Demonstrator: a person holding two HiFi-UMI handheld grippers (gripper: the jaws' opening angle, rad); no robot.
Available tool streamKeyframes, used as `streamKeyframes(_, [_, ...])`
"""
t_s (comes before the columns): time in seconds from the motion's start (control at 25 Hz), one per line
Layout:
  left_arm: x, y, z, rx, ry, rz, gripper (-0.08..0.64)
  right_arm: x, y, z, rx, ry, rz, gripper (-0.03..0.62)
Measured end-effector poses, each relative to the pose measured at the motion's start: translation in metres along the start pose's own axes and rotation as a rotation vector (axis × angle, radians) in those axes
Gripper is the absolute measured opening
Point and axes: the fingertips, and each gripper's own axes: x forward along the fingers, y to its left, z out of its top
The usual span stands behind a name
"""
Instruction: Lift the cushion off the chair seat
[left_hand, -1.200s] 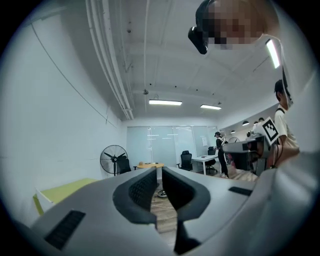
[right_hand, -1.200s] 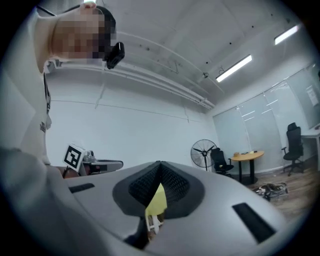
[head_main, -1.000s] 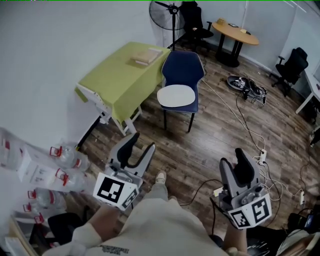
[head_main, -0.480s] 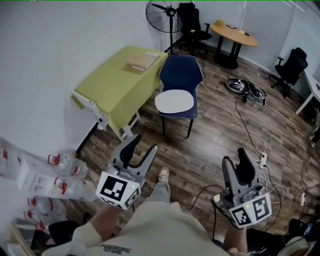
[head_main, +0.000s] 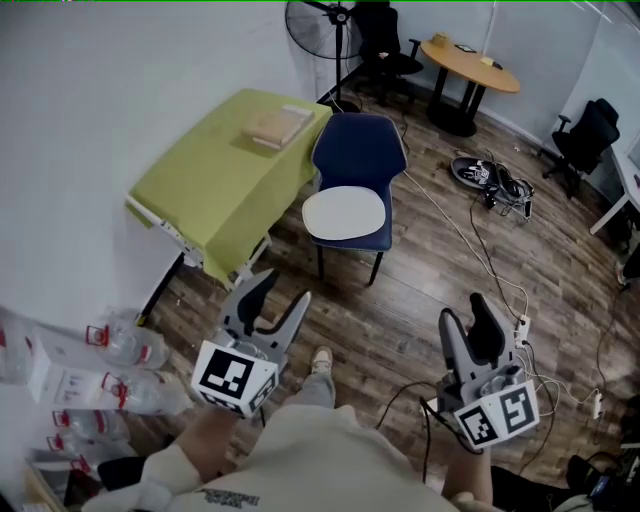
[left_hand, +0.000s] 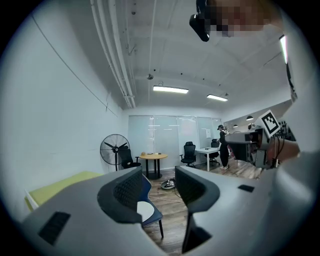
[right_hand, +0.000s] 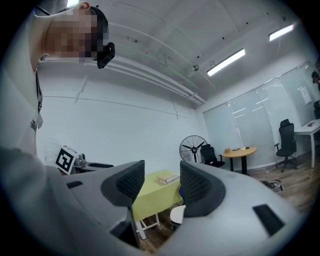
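Approach to the chair. The white cushion (head_main: 345, 213) lies on the seat of the blue chair (head_main: 358, 150), upper centre of the head view, well apart from both tools. The left gripper (head_main: 283, 288), lower left, stands open and empty. The right gripper (head_main: 463, 312), lower right, has just been opening, with nothing between its jaws. Recommended: bring each gripper to an opposite cushion edge, jaws level, before closing.

A table draped in yellow-green cloth (head_main: 210, 175) stands against the white wall (head_main: 90, 90) on a dark wood-plank floor (head_main: 420, 290). Beyond its far end stands a pedestal fan (head_main: 312, 18). Farther right of the table are a round wooden table (head_main: 470, 62) and a black office chair (head_main: 585, 135). Cables (head_main: 497, 183) trail across the floor. Strip lights (left_hand: 171, 89) glow overhead.
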Motion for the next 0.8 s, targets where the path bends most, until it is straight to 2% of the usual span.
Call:
streamKeyframes(0.16, [0.032,0.028,0.0,-0.021,0.02,-0.006,0.196,0.041,-0.019,0.005,0.006,0.008,-0.02,0.219])
streamKeyframes(0.52, [0.093,0.093,-0.004,-0.011,0.045,-0.031,0.196,0.129,-0.039,-0.002,0.008,0.044,-0.04,0.219])
streamKeyframes(0.8, [0.117,0.121,-0.001,-0.032,0.043,-0.025,0.196,0.169,-0.045,-0.011,0.015,0.063,-0.039,0.219])
